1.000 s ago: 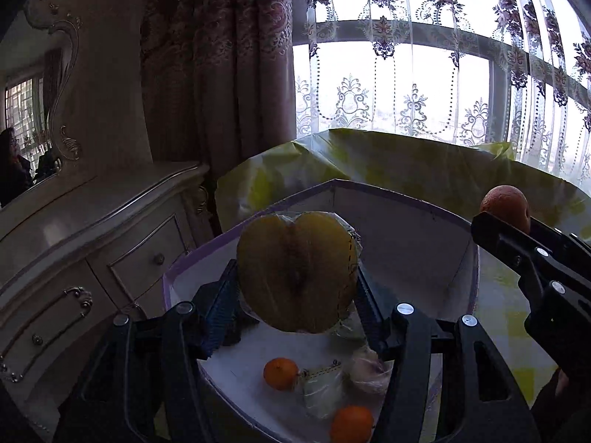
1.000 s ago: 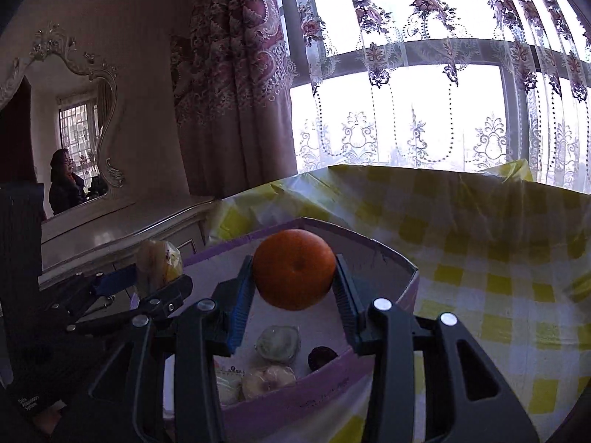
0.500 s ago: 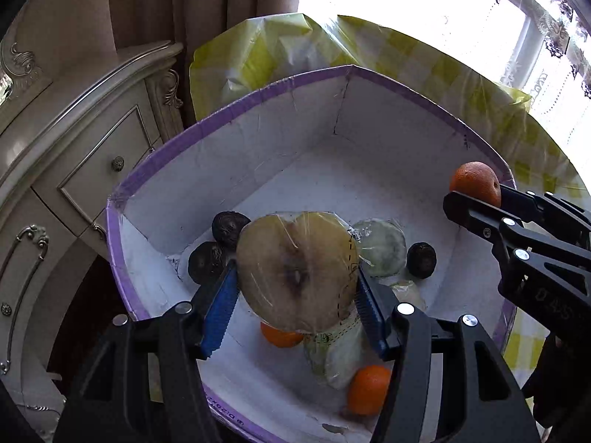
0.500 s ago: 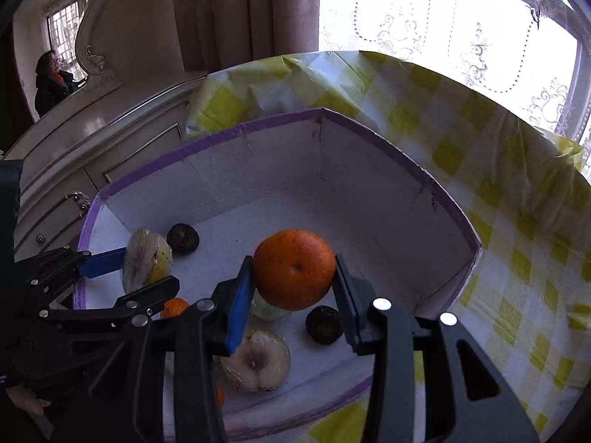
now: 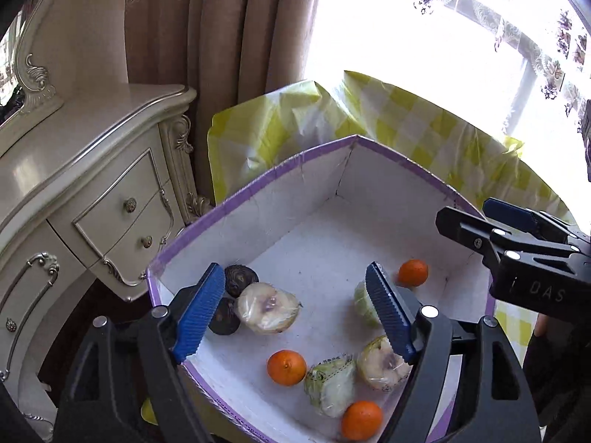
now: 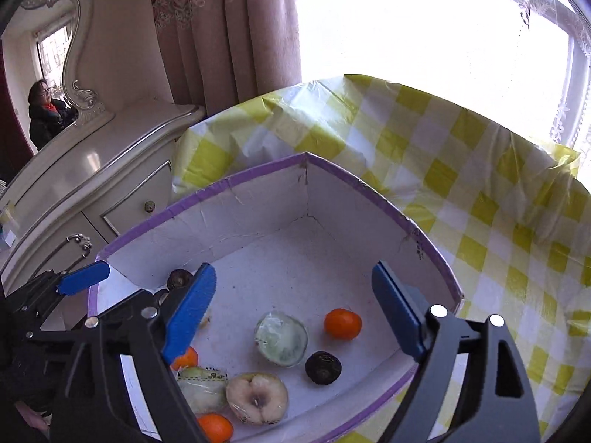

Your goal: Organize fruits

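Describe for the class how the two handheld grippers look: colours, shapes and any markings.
Both the left gripper and the right gripper have black angular plastic frames with silver round screw heads. Their fingertips carry blue ribbed pads. White letters, seemingly "DAS", mark the right gripper's side in the left view. No cables show.

A home, likely a bedroom: a cream carved dresser (image 5: 92, 199) with drawers and an ornate mirror (image 6: 48, 62), heavy patterned curtains (image 5: 221, 37) with lace by a bright window (image 6: 424, 26), a checked cloth (image 6: 461, 170) over the desk

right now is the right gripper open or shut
Open: the right gripper has its blue pads spread wide with nothing between them; the orange lies in the box.
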`<state>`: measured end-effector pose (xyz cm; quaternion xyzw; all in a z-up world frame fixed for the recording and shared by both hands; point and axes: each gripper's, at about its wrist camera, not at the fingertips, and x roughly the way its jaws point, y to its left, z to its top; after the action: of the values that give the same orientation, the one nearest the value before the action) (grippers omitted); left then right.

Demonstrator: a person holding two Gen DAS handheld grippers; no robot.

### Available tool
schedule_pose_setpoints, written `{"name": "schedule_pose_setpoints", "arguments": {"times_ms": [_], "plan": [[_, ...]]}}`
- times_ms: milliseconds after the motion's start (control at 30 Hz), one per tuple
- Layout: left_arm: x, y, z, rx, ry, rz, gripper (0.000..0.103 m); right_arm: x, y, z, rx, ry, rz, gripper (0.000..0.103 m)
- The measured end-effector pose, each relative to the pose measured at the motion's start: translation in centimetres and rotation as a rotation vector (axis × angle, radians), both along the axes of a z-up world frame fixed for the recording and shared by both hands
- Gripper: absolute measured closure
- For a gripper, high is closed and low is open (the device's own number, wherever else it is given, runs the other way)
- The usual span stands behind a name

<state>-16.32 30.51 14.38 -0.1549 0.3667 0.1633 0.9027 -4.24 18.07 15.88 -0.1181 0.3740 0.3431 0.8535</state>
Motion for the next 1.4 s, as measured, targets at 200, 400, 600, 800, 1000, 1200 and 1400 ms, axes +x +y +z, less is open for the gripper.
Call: {"name": "schedule_pose_setpoints", "arguments": {"times_ms": [200,400,600,800,1000,1200,1400], "plan": [[-2.0,0.0,3.7,0.107,-0.098,0.092,0.009,-1.2,-0.6,2.1,-0.039,-0.023,-0.023,0.002],[-4.3,-0.5,6.7,0.236,-0.055,0.245,0.009,-3.3,-1.5,4.5,-0.082,0.032,-0.051,0.002],[-5.2,-0.6,5.4,0.086,0.028,0.15,0.005,-6.1,-3.5,3.0,-0.123,0.056,-0.12,0.002],[-3.7,-2.5,1.3,0.012,0.198,0.07,0.005,-7.9,-5.0,0.7,-0.128,0.075,-0.147,0.002],[-2.3,-3.6,-1.8,0.011,0.344,0.053,0.005,-8.2,-5.1,-1.3,-0.166,0.092,-0.172,0.002],[-2.3,-3.6,-2.2,0.024,0.341,0.057,0.005,-8.1,-5.9,-2.3,-0.159,0.122,-0.18,0.002],[-2.0,-3.2,-2.7,0.016,0.357,0.057,0.005,-7.8,-6.5,-3.0,-0.166,0.146,-0.197,0.002]]}}
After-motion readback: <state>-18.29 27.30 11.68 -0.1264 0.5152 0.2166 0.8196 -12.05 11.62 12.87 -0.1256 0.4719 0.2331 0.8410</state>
